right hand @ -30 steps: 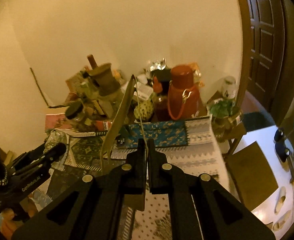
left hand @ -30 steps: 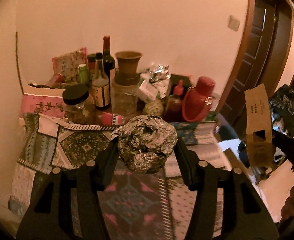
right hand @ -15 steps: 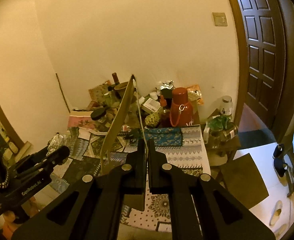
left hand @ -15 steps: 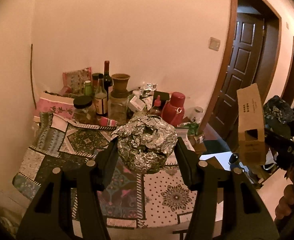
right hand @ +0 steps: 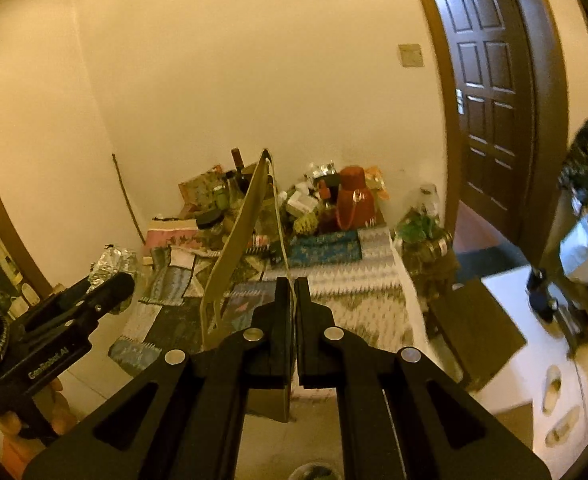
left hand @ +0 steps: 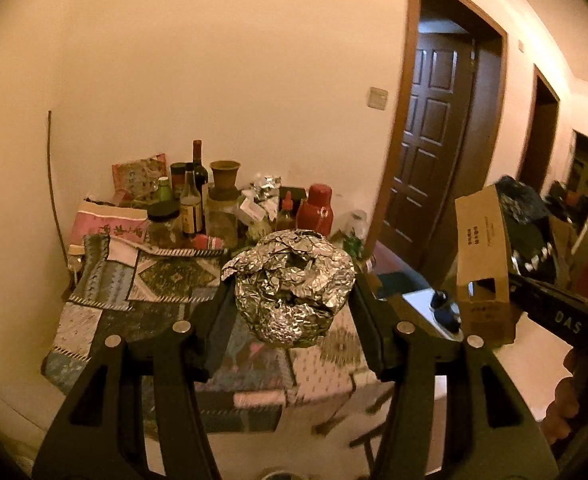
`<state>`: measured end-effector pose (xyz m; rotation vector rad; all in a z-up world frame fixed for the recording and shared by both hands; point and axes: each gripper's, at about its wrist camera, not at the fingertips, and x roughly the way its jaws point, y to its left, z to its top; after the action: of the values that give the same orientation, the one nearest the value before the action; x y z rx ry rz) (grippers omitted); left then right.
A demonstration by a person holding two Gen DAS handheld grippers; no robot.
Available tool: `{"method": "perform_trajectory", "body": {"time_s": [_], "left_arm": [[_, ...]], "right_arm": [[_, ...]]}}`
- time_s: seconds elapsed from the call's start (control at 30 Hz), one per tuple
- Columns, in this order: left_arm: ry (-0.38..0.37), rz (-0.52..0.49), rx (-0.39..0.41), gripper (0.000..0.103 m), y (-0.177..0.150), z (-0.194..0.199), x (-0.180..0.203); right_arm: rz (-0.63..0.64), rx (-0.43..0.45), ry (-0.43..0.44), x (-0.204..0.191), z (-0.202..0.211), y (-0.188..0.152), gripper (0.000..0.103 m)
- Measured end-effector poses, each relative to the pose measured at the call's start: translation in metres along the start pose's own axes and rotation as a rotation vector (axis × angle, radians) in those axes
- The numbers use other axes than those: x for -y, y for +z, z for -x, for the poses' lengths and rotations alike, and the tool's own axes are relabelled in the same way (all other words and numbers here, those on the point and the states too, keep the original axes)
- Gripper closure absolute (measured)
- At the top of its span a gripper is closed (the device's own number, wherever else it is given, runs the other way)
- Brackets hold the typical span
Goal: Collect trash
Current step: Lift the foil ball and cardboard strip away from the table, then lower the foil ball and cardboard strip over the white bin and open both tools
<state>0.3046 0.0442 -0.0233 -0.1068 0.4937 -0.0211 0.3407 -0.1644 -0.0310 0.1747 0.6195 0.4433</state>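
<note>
My left gripper [left hand: 290, 300] is shut on a crumpled ball of aluminium foil [left hand: 292, 286] and holds it in the air, back from the table. It also shows in the right wrist view [right hand: 112, 288], with the foil [right hand: 112, 262] at its tip. My right gripper [right hand: 294, 292] is shut on a flattened brown cardboard box [right hand: 242, 248], seen edge-on. In the left wrist view the same box [left hand: 483, 272] stands upright at the right.
A table with a patchwork cloth [left hand: 154, 292] stands against the wall, crowded at the back with bottles [left hand: 192, 204], jars, a red thermos [left hand: 313, 210] and more foil. A dark wooden door [left hand: 433, 152] is at the right. A white low surface [right hand: 533, 320] and slippers lie on the floor.
Both grippers have pulled back and up from the table, which now looks smaller and farther away. The foil ball and the cardboard box stay gripped.
</note>
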Motion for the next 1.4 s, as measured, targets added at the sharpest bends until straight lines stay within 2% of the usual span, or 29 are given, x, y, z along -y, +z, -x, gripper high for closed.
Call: {"method": "perform_trajectory", "body": {"time_s": [0.33,0.67,0.93,1.17,1.4], "left_arm": [[-0.061,-0.028,-0.069,0.048,-0.072,0.086,-0.033],[-0.096,-0.007,-0.136,0.048,-0.103,0.112,-0.038],[-0.056,0.039,-0.217,0.048,-0.131,0.084,-0.032],[-0.030,0.124,-0.310,0.048,-0.182,0.017,-0.029],[-0.001,0.152,-0.379,0.048,-0.245,-0.045,-0.033]], "right_arm": [[-0.078,-0.017,-0.048,-0.058,0.056,-0.075,0.101],[-0.070,-0.105,-0.097,-0.070,0.072,-0.109,0.101],[-0.072,-0.206,-0.075,-0.053,0.047,-0.133,0.101],[-0.082,-0.297,-0.060,-0.024,-0.009,-0.164,0.101],[-0.139,-0.397,-0.072,0.014,-0.078,-0.217,0.101]]}}
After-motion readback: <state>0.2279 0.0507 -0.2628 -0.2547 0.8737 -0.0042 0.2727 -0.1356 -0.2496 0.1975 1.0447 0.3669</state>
